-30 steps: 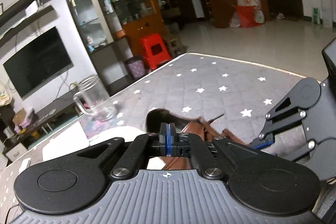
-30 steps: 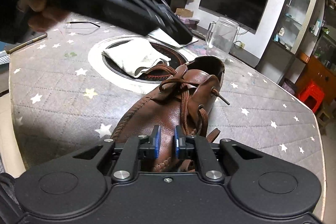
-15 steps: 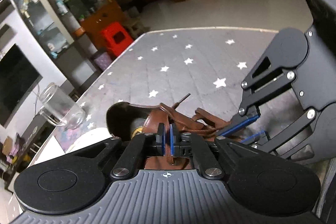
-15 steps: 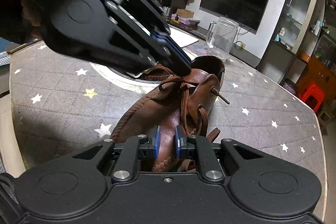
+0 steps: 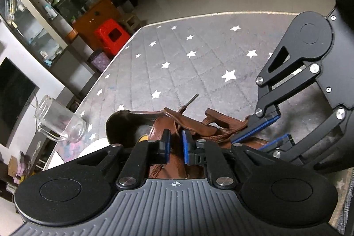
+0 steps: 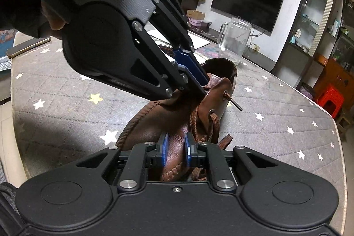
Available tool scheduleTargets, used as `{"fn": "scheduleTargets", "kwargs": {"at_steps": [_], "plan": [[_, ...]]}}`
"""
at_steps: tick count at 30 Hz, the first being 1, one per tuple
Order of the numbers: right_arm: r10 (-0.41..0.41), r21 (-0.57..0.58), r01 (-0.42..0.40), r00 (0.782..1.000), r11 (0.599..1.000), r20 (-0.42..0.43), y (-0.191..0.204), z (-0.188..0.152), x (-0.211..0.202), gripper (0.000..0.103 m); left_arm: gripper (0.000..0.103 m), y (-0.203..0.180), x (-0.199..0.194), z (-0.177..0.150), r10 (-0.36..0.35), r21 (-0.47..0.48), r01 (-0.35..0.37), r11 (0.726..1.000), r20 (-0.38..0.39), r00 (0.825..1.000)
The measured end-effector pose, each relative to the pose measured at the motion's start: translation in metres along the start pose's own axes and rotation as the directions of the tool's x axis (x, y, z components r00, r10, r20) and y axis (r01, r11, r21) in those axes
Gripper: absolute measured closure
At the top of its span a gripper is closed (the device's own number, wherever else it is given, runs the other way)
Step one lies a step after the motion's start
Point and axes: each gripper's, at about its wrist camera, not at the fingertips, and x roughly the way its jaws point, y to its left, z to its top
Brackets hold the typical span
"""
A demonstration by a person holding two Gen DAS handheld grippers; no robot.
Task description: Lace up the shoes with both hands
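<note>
A brown leather shoe (image 6: 154, 123) lies on the grey star-patterned tabletop (image 6: 55, 103), its opening toward the glass mug. Its brown lace (image 6: 194, 123) runs through the eyelets, and one dark lace tip (image 6: 233, 102) sticks out of the right flap. My left gripper (image 5: 175, 143) is a little open, its blue pads on either side of the lace over the tongue; it also shows in the right wrist view (image 6: 195, 72) reaching down onto the shoe's throat. My right gripper (image 6: 175, 148) is a little open over the toe; in the left wrist view (image 5: 263, 132) nothing is between its pads.
A glass mug (image 6: 233, 43) stands behind the shoe and shows in the left wrist view (image 5: 59, 123). A phone-like bar (image 6: 26, 48) lies at the table's far left. A TV (image 6: 245, 1), cabinets and a red stool (image 5: 111, 35) stand beyond the table edge.
My left gripper has come down from above the table onto the shoe's throat, and its jaws have opened from shut to a small gap around the lace. The right gripper has held still.
</note>
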Motion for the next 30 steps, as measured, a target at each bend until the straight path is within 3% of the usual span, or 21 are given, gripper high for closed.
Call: {"fn": "scheduleTargets", "kwargs": {"at_steps": [9, 15, 20, 23, 27, 30], "plan": [[-0.004, 0.003, 0.004, 1.000, 1.000, 0.000, 0.001, 0.000, 0.000, 0.085, 0.100, -0.002, -0.013, 0.000, 0.118, -0.101, -0.115, 0.988, 0.027, 0.993], [-0.015, 0.001, 0.015, 1.000, 1.000, 0.002, 0.003, -0.001, 0.000, 0.084, 0.101, -0.002, -0.039, -0.018, 0.244, -0.236, -0.228, 0.945, 0.040, 0.969], [-0.023, -0.008, 0.023, 1.000, 1.000, 0.003, 0.005, -0.001, -0.001, 0.084, 0.100, 0.007, -0.053, -0.043, 0.255, -0.367, -0.240, 0.899, -0.007, 0.967], [-0.023, -0.013, 0.023, 1.000, 1.000, 0.002, 0.005, -0.001, -0.001, 0.084, 0.093, 0.017, -0.055, -0.057, 0.213, -0.431, -0.212, 0.877, -0.047, 0.976], [-0.018, -0.012, 0.018, 1.000, 1.000, 0.010, 0.003, -0.001, -0.003, 0.083, 0.069, 0.023, -0.061, -0.052, 0.238, -0.415, -0.233, 0.880, -0.040, 0.970], [-0.018, -0.011, 0.018, 1.000, 1.000, 0.021, 0.002, -0.001, -0.007, 0.075, 0.065, 0.032, -0.064, -0.046, 0.247, -0.444, -0.234, 0.865, -0.029, 0.969]]}}
